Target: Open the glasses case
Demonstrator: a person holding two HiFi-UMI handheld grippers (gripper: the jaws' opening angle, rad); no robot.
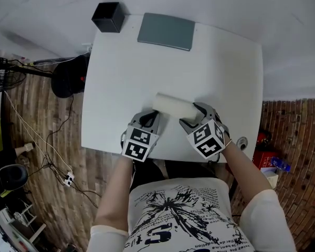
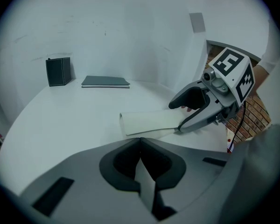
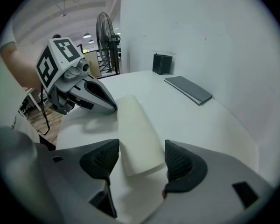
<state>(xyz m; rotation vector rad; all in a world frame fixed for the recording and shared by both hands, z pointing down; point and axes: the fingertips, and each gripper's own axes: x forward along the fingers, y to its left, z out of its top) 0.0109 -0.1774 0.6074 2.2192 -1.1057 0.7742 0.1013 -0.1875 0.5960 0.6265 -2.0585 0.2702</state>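
Head view is showing one cream glasses case lying mid-counter, with one black box and one grey pad sitting toward the upper left. I am holding two tools: my right tool is clamping the case's right end, and my left tool is resting with tips together against its left end.

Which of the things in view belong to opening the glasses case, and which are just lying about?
Job in hand: glasses case; right gripper, jaws on either side of its end; left gripper, shut, beside its other end.
Lying about: black box; grey notebook; floor fan.
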